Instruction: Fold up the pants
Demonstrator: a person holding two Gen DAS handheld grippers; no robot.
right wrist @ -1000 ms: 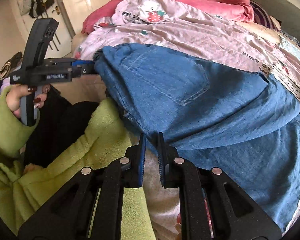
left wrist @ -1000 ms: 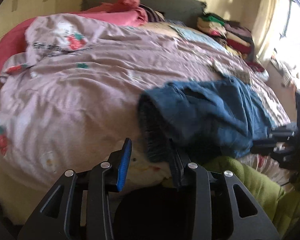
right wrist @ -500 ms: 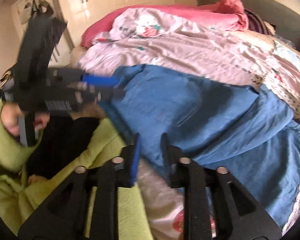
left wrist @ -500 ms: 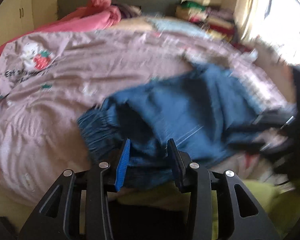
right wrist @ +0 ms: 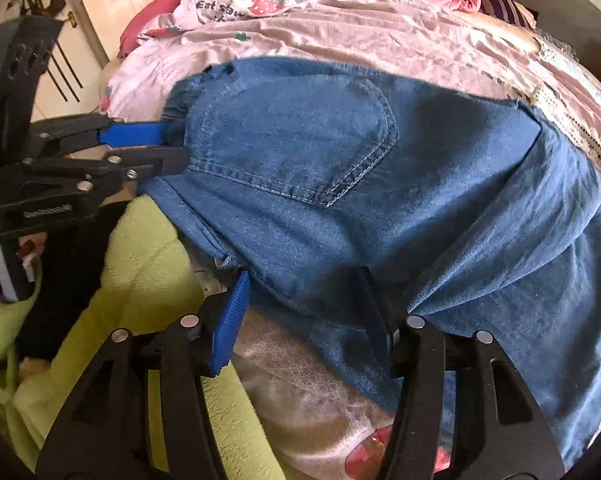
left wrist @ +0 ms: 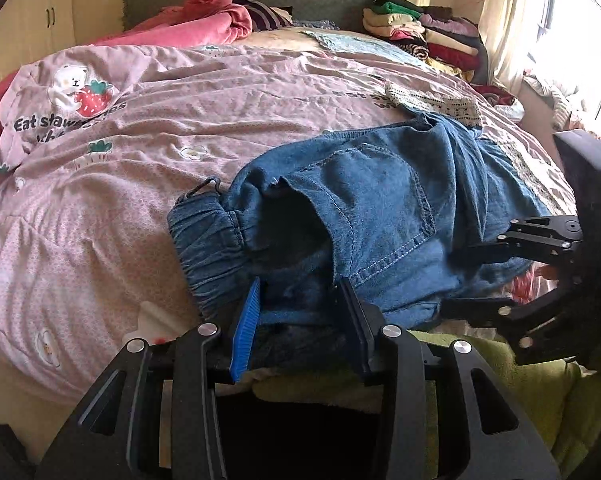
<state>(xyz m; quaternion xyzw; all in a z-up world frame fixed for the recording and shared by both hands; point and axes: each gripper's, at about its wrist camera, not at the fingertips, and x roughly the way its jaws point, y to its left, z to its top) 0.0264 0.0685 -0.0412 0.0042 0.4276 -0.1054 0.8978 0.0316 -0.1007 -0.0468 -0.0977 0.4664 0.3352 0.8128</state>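
While the blue denim pants (left wrist: 364,216) lie bunched on the pink quilt (left wrist: 148,160) at the bed's near edge, the left gripper (left wrist: 300,304) reaches low and forward, its fingers spread wide around the elastic waistband, gripping nothing. On the quilt, beside a bear and strawberry print, reads "Eat stawberries", partly creased. The right gripper (right wrist: 304,292) sits further along the pants' near edge, fingers likewise wide apart, straddling the cloth without pinching it.
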